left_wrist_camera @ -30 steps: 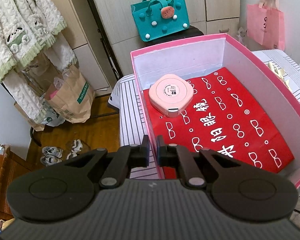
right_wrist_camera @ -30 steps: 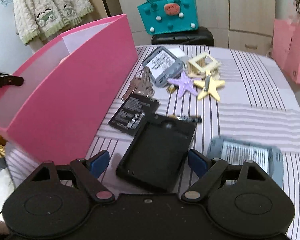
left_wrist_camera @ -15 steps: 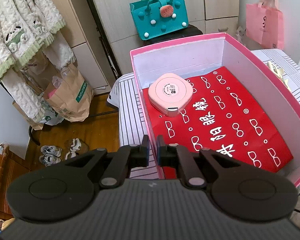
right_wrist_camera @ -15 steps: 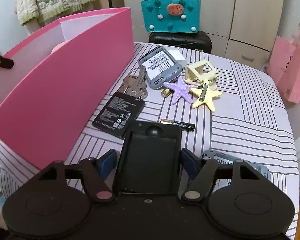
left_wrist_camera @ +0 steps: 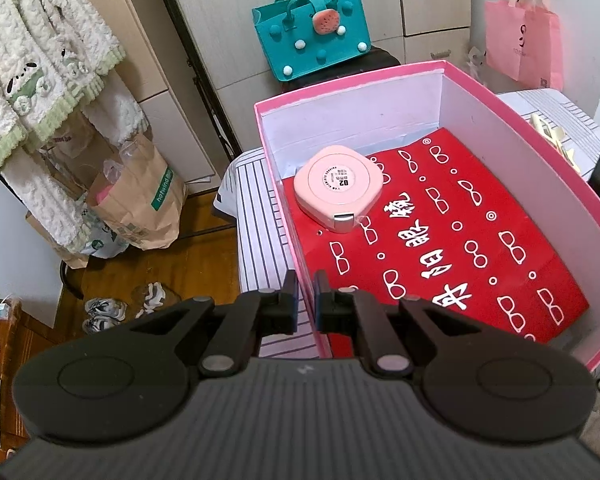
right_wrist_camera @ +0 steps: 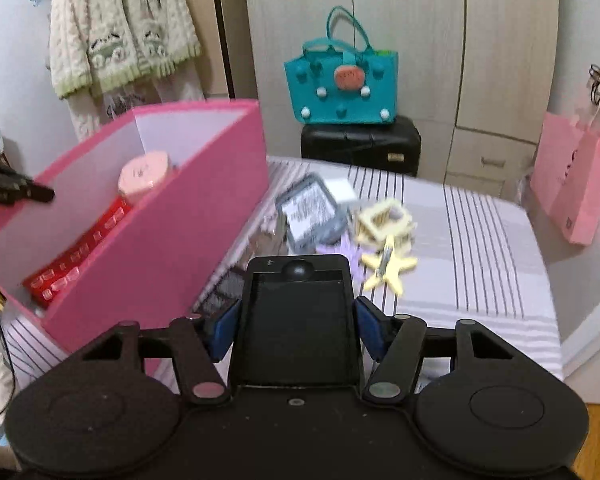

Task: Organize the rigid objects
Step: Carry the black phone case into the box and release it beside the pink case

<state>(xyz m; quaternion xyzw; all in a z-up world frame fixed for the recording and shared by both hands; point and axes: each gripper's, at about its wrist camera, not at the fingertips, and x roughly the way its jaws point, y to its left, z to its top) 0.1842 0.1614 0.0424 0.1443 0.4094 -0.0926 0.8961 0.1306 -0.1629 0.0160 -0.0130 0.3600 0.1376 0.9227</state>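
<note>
"02" on pink tape measure point(left_wrist_camera: 337, 187); "hotwind" on brown paper bag point(left_wrist_camera: 146, 200).

A flat black rectangular plastic case point(right_wrist_camera: 298, 320) sits clamped flat between the right blue-padded fingers point(right_wrist_camera: 224, 326), lifted off the worktop. The open pink cardboard box point(left_wrist_camera: 452, 92) has its near wall pinched between the left fingers point(left_wrist_camera: 290, 300), a rounded pink tape measure point(left_wrist_camera: 338, 186) lying inside, ahead of them.

a teal felt bag point(right_wrist_camera: 342, 86) with pom-poms sits on a black case point(right_wrist_camera: 360, 144) before pale cupboards point(right_wrist_camera: 420, 40). a fluffy cream garment point(left_wrist_camera: 40, 64) hangs at the left above brown paper bags point(left_wrist_camera: 140, 196). a pink shopping bag point(right_wrist_camera: 576, 184) hangs at the right. shoes point(left_wrist_camera: 112, 306) lie on the wooden floor point(left_wrist_camera: 160, 268).
</note>
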